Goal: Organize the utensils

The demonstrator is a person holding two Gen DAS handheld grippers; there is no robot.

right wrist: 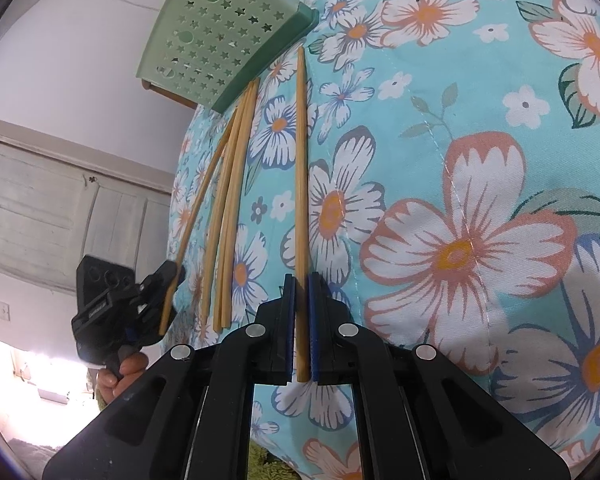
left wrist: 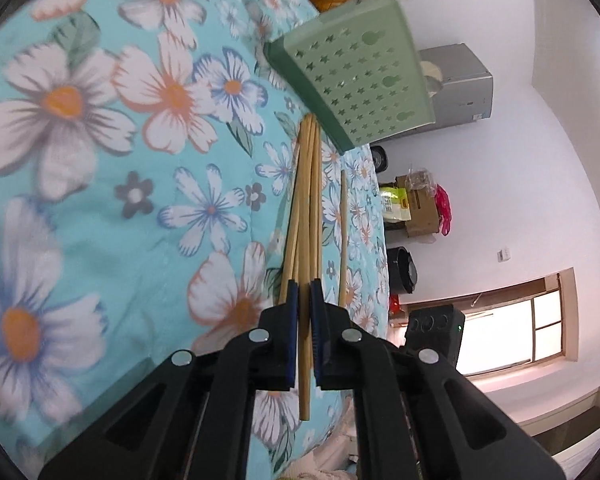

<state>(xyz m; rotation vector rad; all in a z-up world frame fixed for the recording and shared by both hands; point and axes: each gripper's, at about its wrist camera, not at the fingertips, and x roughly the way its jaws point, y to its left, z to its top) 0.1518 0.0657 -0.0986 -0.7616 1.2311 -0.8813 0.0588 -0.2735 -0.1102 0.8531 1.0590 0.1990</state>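
One chopstick (left wrist: 306, 300) is clamped between the blue pads of the left claw (left wrist: 305, 292), whose jaws are drawn in narrow upon it; its far end reaches forward toward the green holder (left wrist: 356, 80), and its near end sticks out behind the pads. Just left of that claw's tips, a loose bundle of chopsticks (left wrist: 294, 216) is seen lying on the flowered cloth (left wrist: 100, 140), their far tips gathered close to the holder's lower edge.

A single chopstick (right wrist: 300, 184) is gripped by the right claw (right wrist: 301, 292), the jaws likewise pulled in tight around it. It runs straight ahead from the pads, and its far tip lies just beside the corner of the green holder, which is lying on its side with star-shaped holes showing.

From the right wrist view, the left claw is seen off to the left and lower down, held by a hand (right wrist: 120, 372), with the bundle between the two claws.
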